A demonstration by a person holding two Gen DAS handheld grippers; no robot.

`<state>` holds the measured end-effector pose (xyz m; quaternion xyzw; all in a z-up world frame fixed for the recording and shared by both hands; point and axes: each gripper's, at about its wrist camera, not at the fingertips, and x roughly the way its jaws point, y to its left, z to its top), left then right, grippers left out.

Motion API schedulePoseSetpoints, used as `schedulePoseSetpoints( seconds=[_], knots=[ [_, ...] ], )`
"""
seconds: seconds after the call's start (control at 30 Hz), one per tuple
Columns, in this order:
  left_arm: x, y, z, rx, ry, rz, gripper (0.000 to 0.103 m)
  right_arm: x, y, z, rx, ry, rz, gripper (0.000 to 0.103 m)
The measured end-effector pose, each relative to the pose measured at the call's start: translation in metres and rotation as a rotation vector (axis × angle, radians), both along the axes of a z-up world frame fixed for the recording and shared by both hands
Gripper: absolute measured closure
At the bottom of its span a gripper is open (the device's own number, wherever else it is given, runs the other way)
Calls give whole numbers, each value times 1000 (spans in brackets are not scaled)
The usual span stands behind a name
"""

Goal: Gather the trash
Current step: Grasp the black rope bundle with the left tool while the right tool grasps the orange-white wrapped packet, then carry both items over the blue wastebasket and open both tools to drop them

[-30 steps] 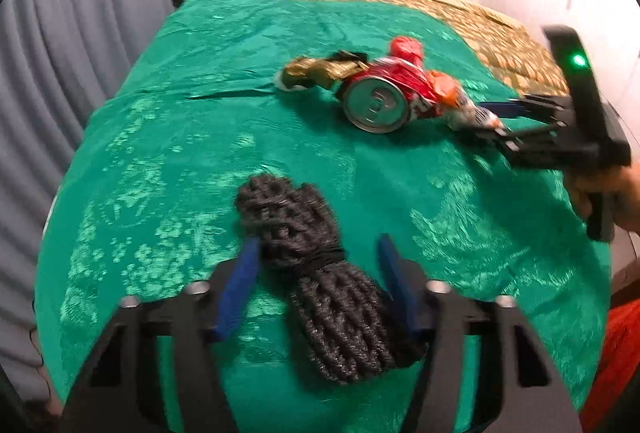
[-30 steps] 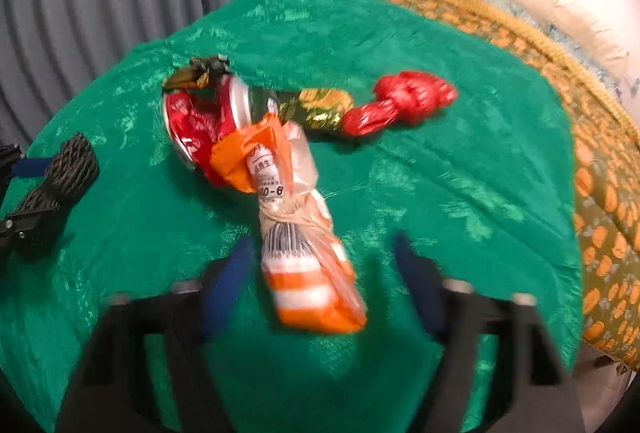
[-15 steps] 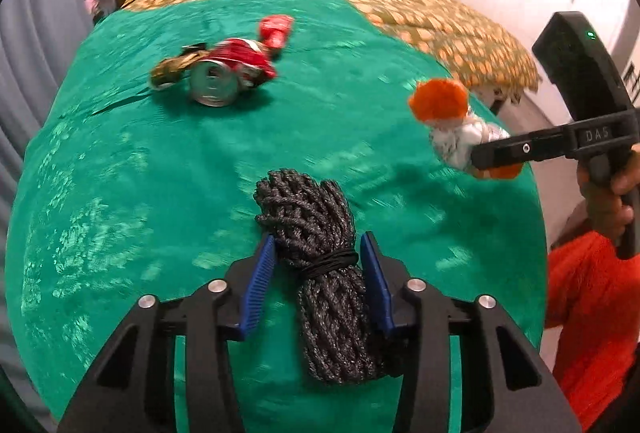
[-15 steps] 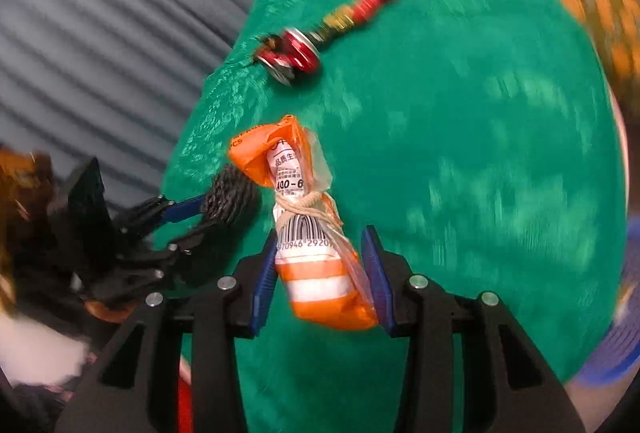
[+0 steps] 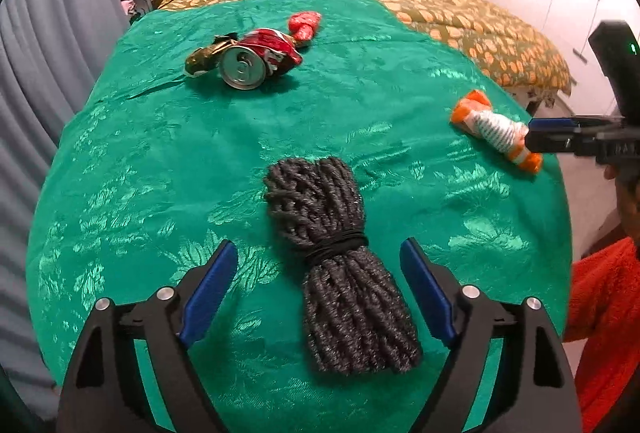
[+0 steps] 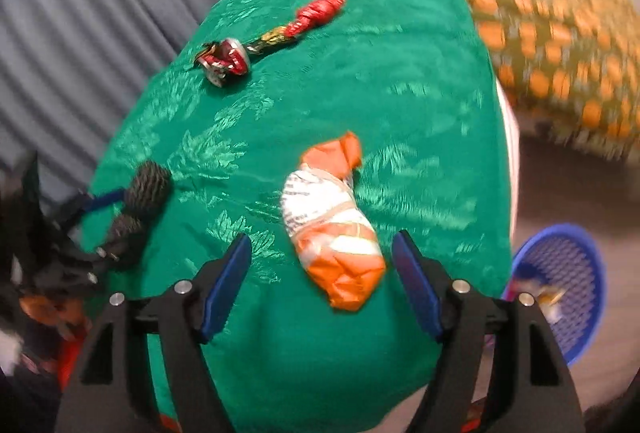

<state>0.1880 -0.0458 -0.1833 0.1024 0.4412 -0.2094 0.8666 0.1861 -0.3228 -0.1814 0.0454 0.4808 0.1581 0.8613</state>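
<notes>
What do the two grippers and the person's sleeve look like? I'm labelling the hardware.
Both the left gripper and right gripper have black angular frames, silver bolts and flat blue finger pads. A green light glows on the right handle. The sleeve is fuzzy orange-red.

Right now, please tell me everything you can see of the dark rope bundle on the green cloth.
The dark rope bundle is a hank of thick braided cord, dark grey with pale flecks, folded into many parallel strands. A thin black band cinches it near the middle, so both looped ends flare out. It lies flat on the green cloth, between the blue pads of the left gripper, whose jaws stand open with a gap on each side. Nothing else touches it.
</notes>
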Motion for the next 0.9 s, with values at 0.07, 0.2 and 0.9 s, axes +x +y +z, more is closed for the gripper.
schedulePoseSetpoints(
  seconds=[0.07, 0.2, 0.9],
  knots=[
    [2, 3, 1, -31, 11, -5, 18, 2, 9, -3, -60, -15, 24, 30],
    [6, 3, -5, -36, 37, -8, 18, 14, 25, -12, -151, -29, 44, 30],
    [-7, -39, -6, -55, 36, -43, 70, -9, -2, 8, 12, -62, 19, 55]
  ],
)
